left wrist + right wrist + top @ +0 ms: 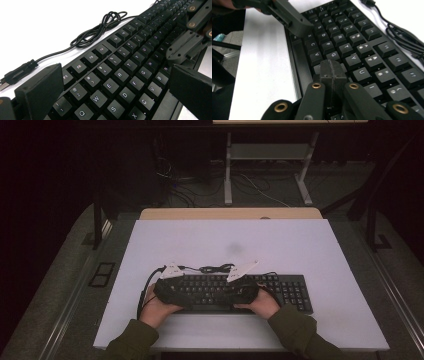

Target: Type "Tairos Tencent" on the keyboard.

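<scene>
Lying flat toward six o'clock on the white worktop (300, 245), the black keyboard (290, 287) is sitting under both your hands. You are keeping the right gripper (332, 68) fingers pressed together, empty, over the H key; the left gripper (112, 82) fingers are standing wide, holding nothing. Pressing off-centre is risking a neighbouring key; the coiled cable (100, 27) at twelve o'clock could snag. No containers here.

Black keyboard (240, 290), flat on white table, near front edge, cable coiled behind
</scene>
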Available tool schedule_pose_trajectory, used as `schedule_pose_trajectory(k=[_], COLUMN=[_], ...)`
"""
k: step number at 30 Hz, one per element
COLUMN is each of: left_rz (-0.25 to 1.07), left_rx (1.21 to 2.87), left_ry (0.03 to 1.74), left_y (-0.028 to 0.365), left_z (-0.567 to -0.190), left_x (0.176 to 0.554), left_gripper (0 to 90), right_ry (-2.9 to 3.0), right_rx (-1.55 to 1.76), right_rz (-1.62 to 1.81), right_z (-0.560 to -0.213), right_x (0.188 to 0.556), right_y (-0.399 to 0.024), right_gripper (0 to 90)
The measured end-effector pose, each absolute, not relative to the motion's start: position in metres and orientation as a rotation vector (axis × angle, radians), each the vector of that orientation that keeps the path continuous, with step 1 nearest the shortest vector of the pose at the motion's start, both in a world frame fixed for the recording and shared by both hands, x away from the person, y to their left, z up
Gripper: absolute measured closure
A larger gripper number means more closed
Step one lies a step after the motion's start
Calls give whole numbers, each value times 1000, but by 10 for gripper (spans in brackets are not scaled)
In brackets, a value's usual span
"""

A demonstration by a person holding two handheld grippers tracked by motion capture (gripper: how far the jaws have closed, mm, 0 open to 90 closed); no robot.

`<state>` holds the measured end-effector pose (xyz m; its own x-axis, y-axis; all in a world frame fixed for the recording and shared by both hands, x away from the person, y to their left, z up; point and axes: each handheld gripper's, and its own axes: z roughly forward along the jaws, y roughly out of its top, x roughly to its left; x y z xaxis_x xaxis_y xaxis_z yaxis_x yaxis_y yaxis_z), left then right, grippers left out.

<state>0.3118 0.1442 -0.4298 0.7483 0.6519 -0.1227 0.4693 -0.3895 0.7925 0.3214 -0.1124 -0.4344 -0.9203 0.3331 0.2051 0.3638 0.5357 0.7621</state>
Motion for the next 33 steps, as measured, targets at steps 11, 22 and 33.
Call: schedule_pose_trajectory(k=[11, 22, 33], left_rz=[261, 254, 204], left_rx=[2060, 2052, 2039], left_ry=[840, 821, 780], left_y=[144, 146, 146], left_z=[-429, -425, -420], left_x=[311, 305, 297], left_gripper=[0, 148, 429], right_ry=[-2665, -2639, -2630], right_rx=[-681, -796, -927], right_rz=[-1437, -1511, -1591], right_z=[-429, -428, -428], right_x=[327, 337, 346], right_y=[-123, -137, -153], right_gripper=[708, 422, 267])
